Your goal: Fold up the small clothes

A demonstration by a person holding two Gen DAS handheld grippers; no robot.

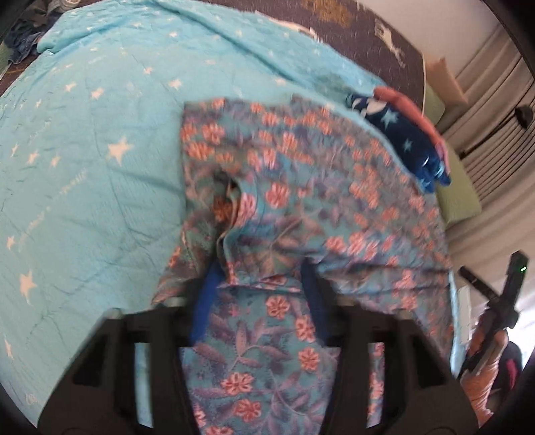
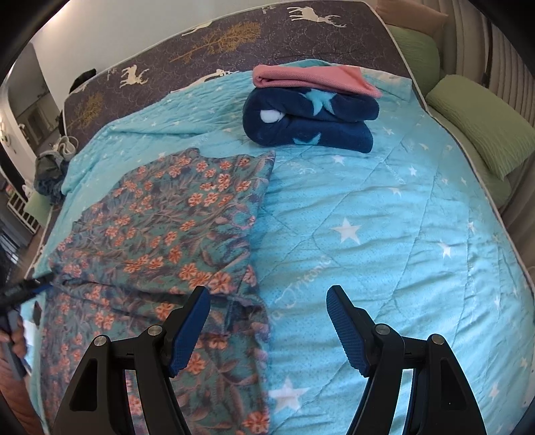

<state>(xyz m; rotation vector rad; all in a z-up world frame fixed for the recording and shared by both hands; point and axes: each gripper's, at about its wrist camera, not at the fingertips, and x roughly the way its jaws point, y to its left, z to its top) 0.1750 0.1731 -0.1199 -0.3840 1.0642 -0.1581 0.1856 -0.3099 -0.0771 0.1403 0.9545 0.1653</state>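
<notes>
While the left gripper (image 1: 259, 301) pinches a gathered edge of the floral garment (image 2: 160, 221), its blue pads sit on either side of the bunched cloth, which fills the narrow gap between them. Over on the other side, the right gripper (image 2: 267, 321) hangs above the bed with its fingers spread wide and nothing between them; its left pad hovers over the garment's near right edge, its right pad over bare quilt.

That garment (teal, with orange-pink flowers) lies spread on the left half of the turquoise star-print quilt (image 2: 384, 217), creased near its lower end. Beyond it, towards the middle of the bed, a folded navy blanket (image 2: 311, 120) with pale stars rests on the quilt, and a folded pink cloth (image 2: 311, 78) lies on top of it. Further back, the dark deer-print mattress (image 2: 267, 30) shows past the quilt's edge, and green pillows (image 2: 481, 123) sit along the right side.
</notes>
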